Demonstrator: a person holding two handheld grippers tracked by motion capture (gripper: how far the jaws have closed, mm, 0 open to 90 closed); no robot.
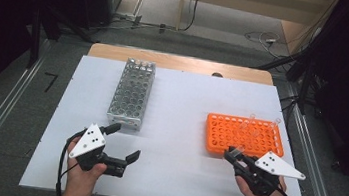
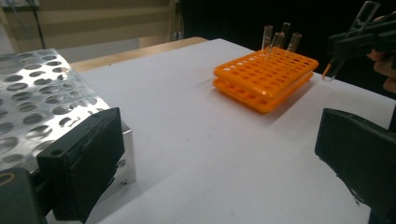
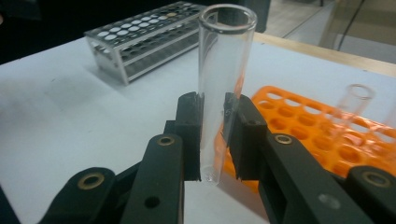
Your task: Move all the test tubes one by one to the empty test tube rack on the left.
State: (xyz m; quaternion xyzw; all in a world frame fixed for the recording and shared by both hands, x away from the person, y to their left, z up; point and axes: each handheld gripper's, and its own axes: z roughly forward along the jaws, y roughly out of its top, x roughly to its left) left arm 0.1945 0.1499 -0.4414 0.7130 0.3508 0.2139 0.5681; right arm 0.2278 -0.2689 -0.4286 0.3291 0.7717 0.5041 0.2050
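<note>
Right gripper view, fingers (image 3: 212, 135) clamping glass tube (image 3: 223, 70) (upright), left fingers (image 2: 219, 172) wide.

A wooden counter (image 1: 117, 52) carries a white board (image 1: 180, 114) that covers nearly all of it — only a strip of bare wood shows along the far edge. Two racks stand directly on the board, well apart: a metal test tube rack (image 1: 132, 93) toward the far left, lengthwise front to back, and a flat orange test tube rack (image 1: 243, 134) on the right — a few clear tubes (image 1: 275, 123) stand upright in its far holes.
</note>
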